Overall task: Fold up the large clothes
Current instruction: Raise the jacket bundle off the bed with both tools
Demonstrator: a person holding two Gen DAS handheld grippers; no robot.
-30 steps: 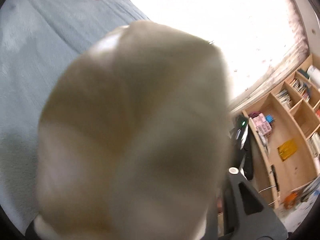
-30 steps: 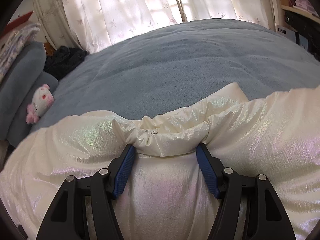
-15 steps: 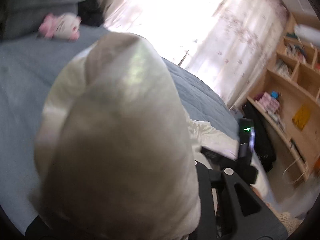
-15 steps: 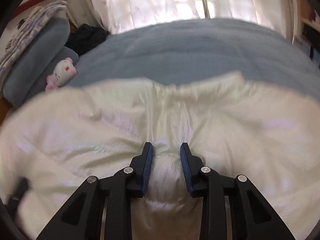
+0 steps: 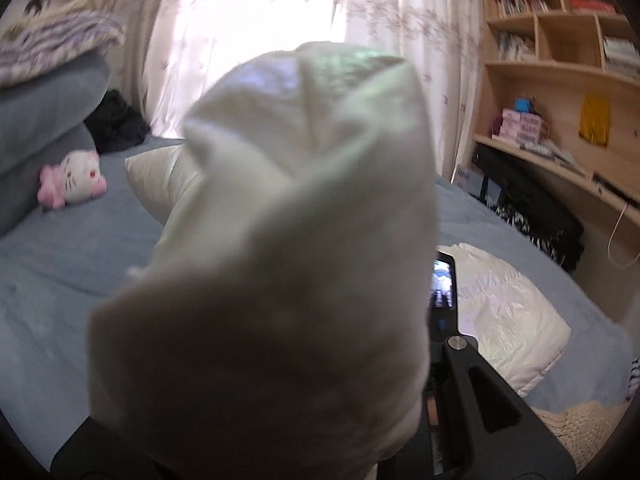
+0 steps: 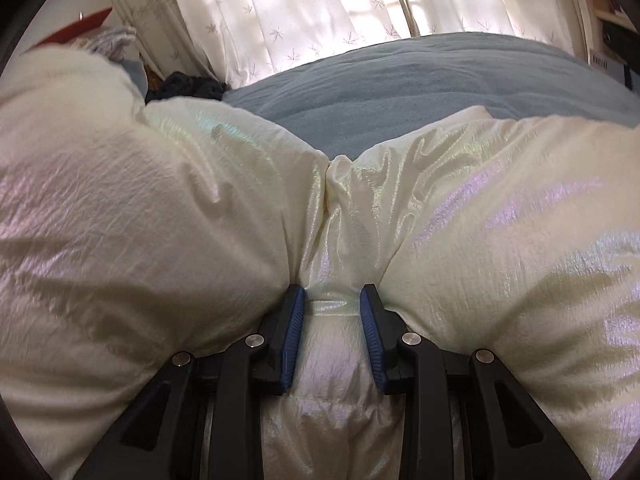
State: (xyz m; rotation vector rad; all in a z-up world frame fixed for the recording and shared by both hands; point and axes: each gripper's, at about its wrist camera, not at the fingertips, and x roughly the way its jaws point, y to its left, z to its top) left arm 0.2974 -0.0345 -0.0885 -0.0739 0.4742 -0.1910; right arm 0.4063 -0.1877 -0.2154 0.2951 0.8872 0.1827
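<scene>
A puffy cream down jacket (image 6: 480,240) with a pearly sheen lies on the blue bed (image 6: 400,80). My right gripper (image 6: 332,304) is shut on a pinched fold of it; its blue pads (image 6: 294,320) press the fabric from both sides. In the left wrist view a bulging part of the jacket (image 5: 280,260) fills the middle and hides my left gripper's fingertips; only its black right arm (image 5: 480,400) shows. More of the jacket (image 5: 508,312) rests on the bed to the right, beside the other gripper's device (image 5: 442,288).
A pink and white plush toy (image 5: 72,182) lies on the bed (image 5: 60,260) by grey pillows (image 5: 40,120). Dark clothes (image 5: 116,120) sit near the curtained window (image 5: 248,20). Wooden shelves (image 5: 560,80) stand at the right, with a black bag (image 5: 532,208) below.
My right gripper closed from open onto the jacket fold and kept hold. The left wrist view swung up from the bed toward the window, the jacket bulge still in front of it.
</scene>
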